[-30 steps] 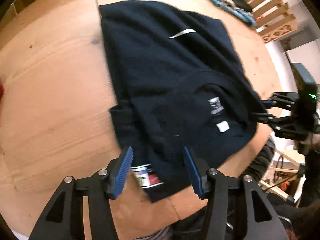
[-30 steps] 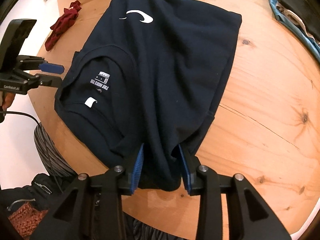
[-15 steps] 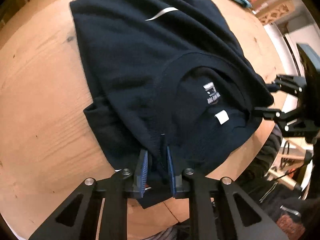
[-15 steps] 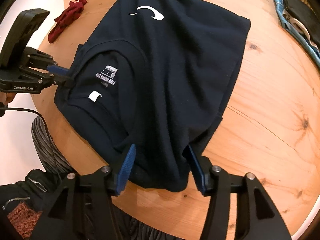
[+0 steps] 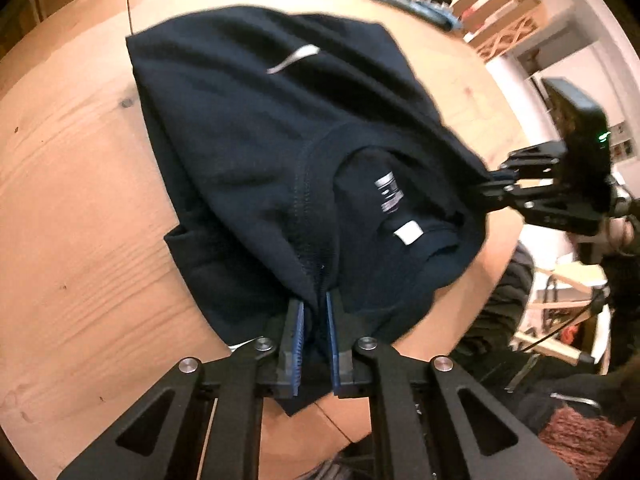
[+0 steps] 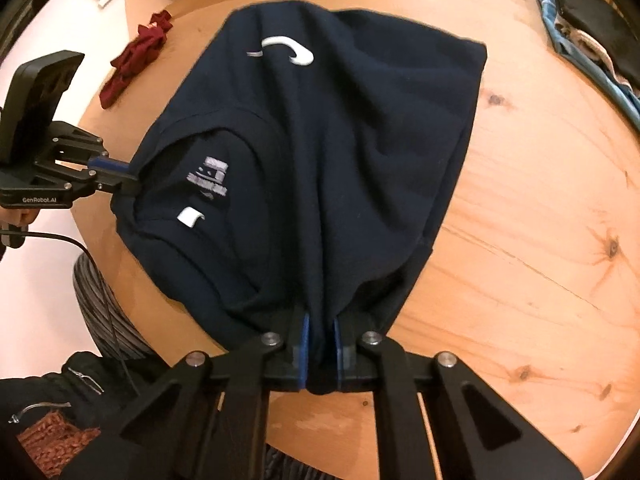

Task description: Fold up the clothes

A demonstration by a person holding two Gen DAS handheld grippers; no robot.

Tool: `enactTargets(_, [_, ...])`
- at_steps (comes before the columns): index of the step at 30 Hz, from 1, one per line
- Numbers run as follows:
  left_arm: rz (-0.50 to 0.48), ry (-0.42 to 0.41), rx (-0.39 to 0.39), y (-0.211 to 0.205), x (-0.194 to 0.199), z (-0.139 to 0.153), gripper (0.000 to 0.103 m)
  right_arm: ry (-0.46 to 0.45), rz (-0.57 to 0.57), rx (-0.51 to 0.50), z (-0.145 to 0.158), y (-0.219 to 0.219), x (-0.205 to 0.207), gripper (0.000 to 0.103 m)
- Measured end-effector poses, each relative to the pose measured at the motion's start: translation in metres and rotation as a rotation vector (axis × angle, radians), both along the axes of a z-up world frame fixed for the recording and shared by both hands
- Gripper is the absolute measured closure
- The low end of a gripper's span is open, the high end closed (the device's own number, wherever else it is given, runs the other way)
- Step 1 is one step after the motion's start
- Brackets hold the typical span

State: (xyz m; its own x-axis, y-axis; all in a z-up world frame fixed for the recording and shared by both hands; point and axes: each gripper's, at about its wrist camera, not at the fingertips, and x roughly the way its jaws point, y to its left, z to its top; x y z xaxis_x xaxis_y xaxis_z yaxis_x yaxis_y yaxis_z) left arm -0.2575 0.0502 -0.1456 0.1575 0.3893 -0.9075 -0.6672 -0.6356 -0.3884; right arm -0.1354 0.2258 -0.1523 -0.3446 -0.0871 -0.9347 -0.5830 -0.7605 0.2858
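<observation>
A dark navy T-shirt (image 5: 248, 140) with a white swoosh lies partly folded on the round wooden table (image 5: 72, 200), collar and labels facing up. My left gripper (image 5: 314, 308) is closing on the near shoulder edge, and the fabric is bunched between its blue pads. In the right wrist view the same shirt (image 6: 360, 160) is pinched at its near edge by my right gripper (image 6: 320, 320), which is shut on the cloth. Each gripper also shows in the other view: the right gripper (image 5: 492, 184) and the left gripper (image 6: 128, 172) both bite the shirt's edge beside the collar.
A crumpled dark red cloth (image 6: 136, 60) lies near the table's (image 6: 520, 260) far left rim. Blue and black garments (image 6: 580, 40) sit at the far right edge. A wooden lattice frame (image 5: 500, 12) stands beyond the table. The person's dark clothing fills the near edge.
Both grippers went from open around the shirt's near edge to pinched on it. The left gripper shifted along the edge toward the collar, and the fabric now lifts into ridges.
</observation>
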Motion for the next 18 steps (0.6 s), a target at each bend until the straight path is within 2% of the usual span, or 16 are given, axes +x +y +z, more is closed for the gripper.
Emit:
enactTargets(7, [0.014, 0.015, 0.072, -0.028, -0.003, 0.033, 0.094, 0.06, -0.02, -0.044, 0.03, 0.004, -0.02, 0.095])
enactTargets(9, [0.005, 0.003, 0.08, -0.033, -0.001, 0.037, 0.094, 0.071, -0.018, -0.071, 0.04, 0.005, -0.01, 0.095])
enactTargets(11, [0.0, -0.018, 0.071, -0.022, -0.004, 0.038, 0.094, 0.075, -0.014, -0.092, 0.046, 0.005, 0.008, 0.095])
enactTargets(15, [-0.005, -0.084, 0.021, -0.024, -0.001, 0.006, 0.092, 0.029, -0.011, -0.116, 0.04, 0.025, 0.049, 0.094])
enactTargets(16, [-0.006, -0.092, -0.003, -0.022, 0.001, -0.003, 0.09, -0.007, -0.002, -0.115, 0.037, 0.026, 0.06, 0.089])
enactTargets(17, [-0.006, -0.109, -0.025, -0.022, 0.002, -0.009, 0.086, -0.061, 0.019, -0.095, 0.028, 0.021, 0.054, 0.076])
enactTargets(18, [-0.006, -0.13, -0.045, -0.023, 0.002, -0.013, 0.084, -0.098, 0.04, -0.068, 0.024, 0.017, 0.051, 0.076])
